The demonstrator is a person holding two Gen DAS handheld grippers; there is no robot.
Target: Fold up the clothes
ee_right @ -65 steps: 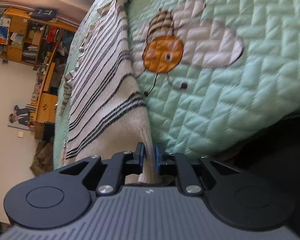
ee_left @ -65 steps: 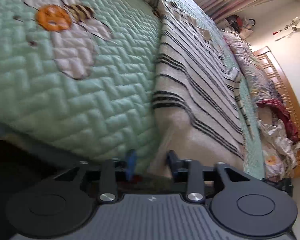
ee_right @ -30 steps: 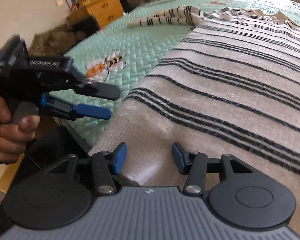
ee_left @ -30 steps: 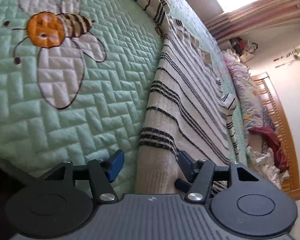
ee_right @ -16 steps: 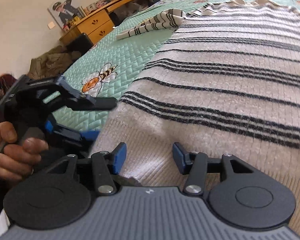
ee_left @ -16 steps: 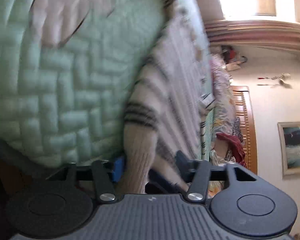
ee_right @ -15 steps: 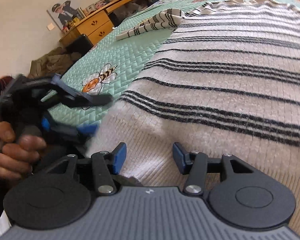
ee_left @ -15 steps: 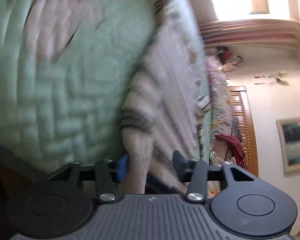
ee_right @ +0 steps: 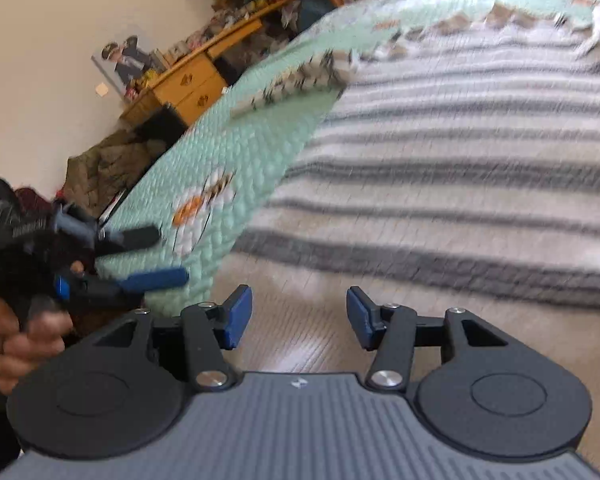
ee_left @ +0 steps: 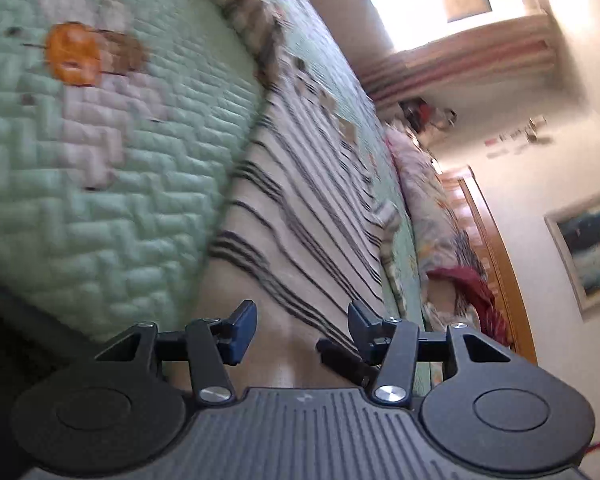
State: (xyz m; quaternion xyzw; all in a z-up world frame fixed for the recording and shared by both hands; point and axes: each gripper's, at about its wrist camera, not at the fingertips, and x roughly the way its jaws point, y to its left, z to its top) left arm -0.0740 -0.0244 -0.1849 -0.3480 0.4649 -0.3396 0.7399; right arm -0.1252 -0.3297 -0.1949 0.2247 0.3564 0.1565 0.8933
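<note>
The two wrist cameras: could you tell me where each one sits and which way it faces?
Left wrist: on the left gripper, looking along the striped sweater toward the window; only its open fingers show.
Right wrist: on the right gripper, facing across the hem toward a desk; the hand holding the left gripper shows.
Shared: sweater and green quilt.

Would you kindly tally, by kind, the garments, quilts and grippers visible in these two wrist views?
Striped sweater: 1
Green quilt: 1
Grippers: 2, left gripper and right gripper
Total: 4
</note>
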